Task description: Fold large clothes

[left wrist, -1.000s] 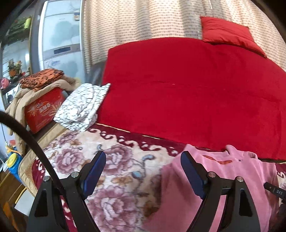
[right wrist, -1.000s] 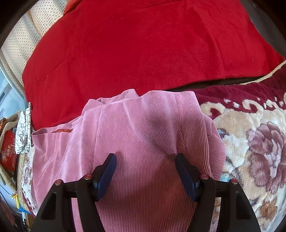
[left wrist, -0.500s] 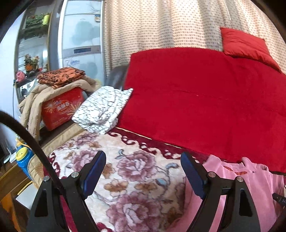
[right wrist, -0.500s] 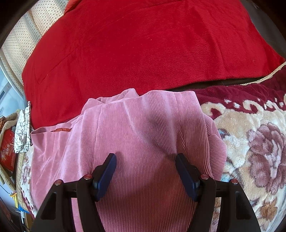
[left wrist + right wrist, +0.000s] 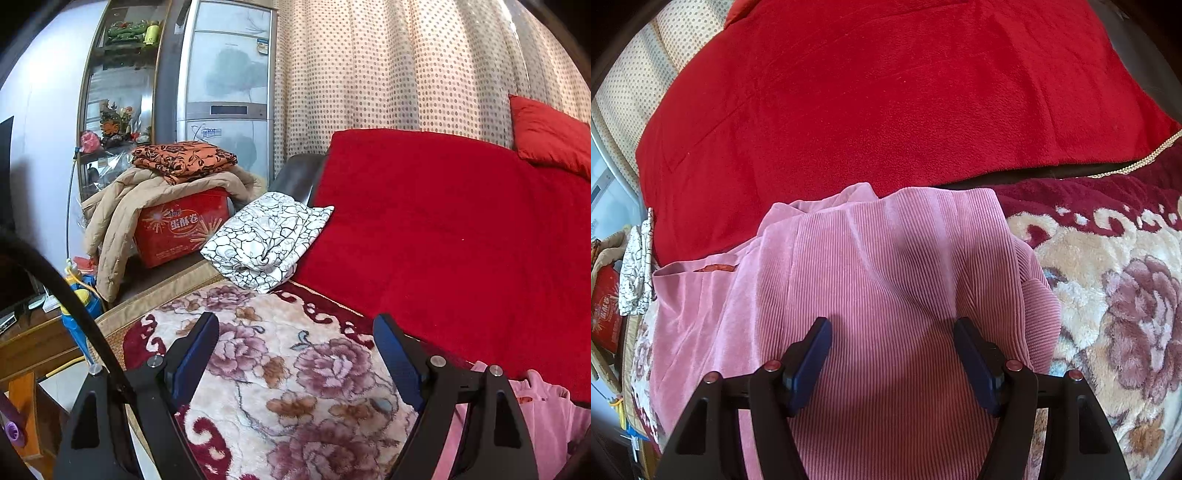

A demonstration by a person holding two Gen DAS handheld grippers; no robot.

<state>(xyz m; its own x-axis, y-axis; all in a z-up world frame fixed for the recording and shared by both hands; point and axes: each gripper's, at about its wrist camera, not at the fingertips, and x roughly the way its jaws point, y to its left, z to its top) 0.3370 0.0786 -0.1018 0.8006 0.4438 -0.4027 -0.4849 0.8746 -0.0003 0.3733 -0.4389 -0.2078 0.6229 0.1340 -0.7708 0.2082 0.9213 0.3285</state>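
A pink corduroy garment [image 5: 886, 288] lies partly folded on the floral blanket [image 5: 1115, 280], its far edge against a red cover [image 5: 886, 103]. My right gripper [image 5: 892, 343] is open and empty, just above the garment's middle. In the left wrist view only a corner of the pink garment [image 5: 546, 413] shows at lower right. My left gripper [image 5: 295, 347] is open and empty over the floral blanket [image 5: 280, 369], left of the garment.
A folded white crackle-print cloth [image 5: 266, 240] lies at the blanket's far left edge. Beyond it stand a red box [image 5: 181, 229] draped with a tan coat and orange cloth, a cabinet and a dotted curtain. A red pillow [image 5: 550, 136] sits at the back right.
My left gripper has swung left and tilted up, away from the pink garment, which has slid to the view's lower right corner. The right gripper has stayed put.
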